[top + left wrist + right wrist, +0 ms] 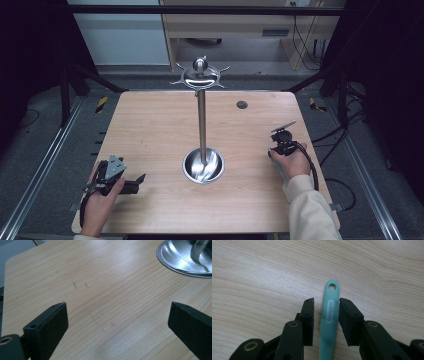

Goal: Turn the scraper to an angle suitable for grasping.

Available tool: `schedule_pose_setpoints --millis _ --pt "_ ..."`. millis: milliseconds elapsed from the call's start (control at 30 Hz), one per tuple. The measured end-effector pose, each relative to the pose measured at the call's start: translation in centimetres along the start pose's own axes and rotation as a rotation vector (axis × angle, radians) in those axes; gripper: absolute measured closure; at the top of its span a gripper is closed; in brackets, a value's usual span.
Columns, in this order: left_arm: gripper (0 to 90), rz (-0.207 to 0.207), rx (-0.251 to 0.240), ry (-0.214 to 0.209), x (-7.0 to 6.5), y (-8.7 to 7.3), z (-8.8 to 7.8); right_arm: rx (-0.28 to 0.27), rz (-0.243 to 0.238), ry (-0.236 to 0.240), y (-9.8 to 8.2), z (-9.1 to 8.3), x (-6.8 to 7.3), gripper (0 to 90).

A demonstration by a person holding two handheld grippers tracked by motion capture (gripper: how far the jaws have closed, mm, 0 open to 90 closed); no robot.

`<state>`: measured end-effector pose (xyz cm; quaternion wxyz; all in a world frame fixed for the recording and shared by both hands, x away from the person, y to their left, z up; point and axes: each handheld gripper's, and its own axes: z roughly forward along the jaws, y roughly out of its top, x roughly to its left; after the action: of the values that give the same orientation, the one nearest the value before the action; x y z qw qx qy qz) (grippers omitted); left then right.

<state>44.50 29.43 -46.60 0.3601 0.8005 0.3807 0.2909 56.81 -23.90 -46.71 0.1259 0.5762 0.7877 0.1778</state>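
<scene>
right gripper (325,315): jaws set on either side of teal handle (329,315), a thin gap visible on each side, not yet clamped; handle lies flat on wooden surface (262,272), hang-hole end pointing away. same gripper at right edge of surface in high view (283,142).
left gripper (117,315): jaws wide apart, nothing between, low over bare wood near front left.
steel stand (201,120): upright at centre, dish base, hooked crown on top.
step, judged: grasping the handle. next move calls for closing squarely on it, then lifting, likely toward a hook.
</scene>
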Motion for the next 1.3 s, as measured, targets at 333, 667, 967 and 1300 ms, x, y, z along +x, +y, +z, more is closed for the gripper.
schedule_pose_setpoints --millis 333,667,967,1300 --pt "2.7 0.000 -0.001 0.001 0.0 0.0 0.0 0.026 0.001 -0.015 0.4 0.4 0.1 69.0" --pt "2.7 0.000 0.000 0.000 0.0 0.0 0.0 0.039 0.000 -0.032 0.4 0.6 0.2 72.0" --pt "2.7 -0.001 -0.001 0.000 0.0 0.0 0.0 0.029 0.012 -0.023 0.3 0.6 0.2 74.0" --pt "2.7 0.000 0.005 -0.003 0.0 0.0 0.1 -0.037 -0.001 -0.015 0.2 -1.6 0.4 74.3"
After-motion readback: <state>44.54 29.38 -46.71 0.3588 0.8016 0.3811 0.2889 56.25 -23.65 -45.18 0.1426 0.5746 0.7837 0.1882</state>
